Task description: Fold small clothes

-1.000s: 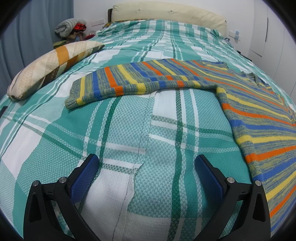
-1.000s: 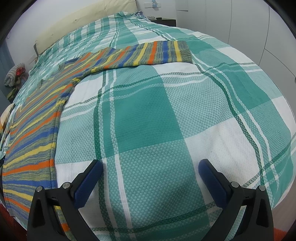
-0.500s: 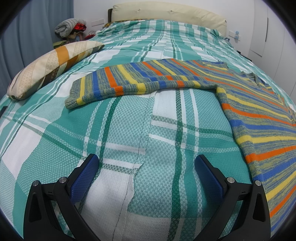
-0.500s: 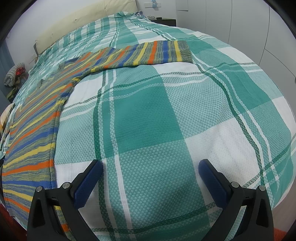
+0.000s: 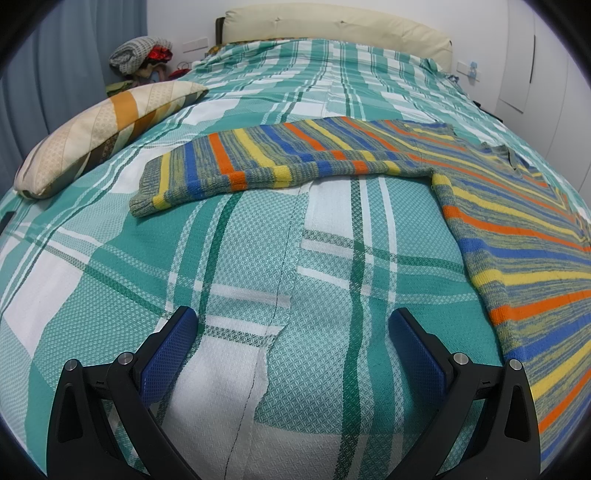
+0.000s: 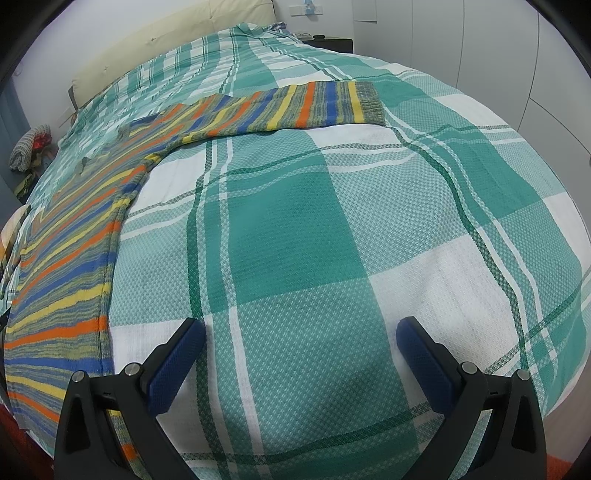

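On my feeds the biggest thing is the bed (image 5: 258, 258), covered by a teal, green and white plaid bedspread (image 6: 295, 221) that fills nearly both views. A cream padded headboard (image 5: 332, 22) runs along its far end.

Next in size is the striped knit sweater (image 5: 517, 229), lying flat on the bedspread with both sleeves spread outward. Its bands are orange, yellow and blue over a grey-green knit. From my left wrist camera the body runs down the right side of the view, and one sleeve (image 5: 258, 162) reaches across to the left, ending in a ribbed cuff. From my right wrist camera the body lies along the left edge, and the other sleeve (image 6: 295, 107) stretches toward the right.

A striped cream and orange pillow (image 5: 96, 136) rests on the bed's left side, apart from the sleeve cuff. Beyond it, off the bed's far corner, sits a pile of clothes (image 5: 140, 55).

My left tongs (image 5: 291, 339) are spread wide, gripping nothing, poised over bare bedspread just left of the sweater's body. My right tongs (image 6: 299, 350) are equally wide apart and empty, over bare bedspread just right of the sweater's hem.
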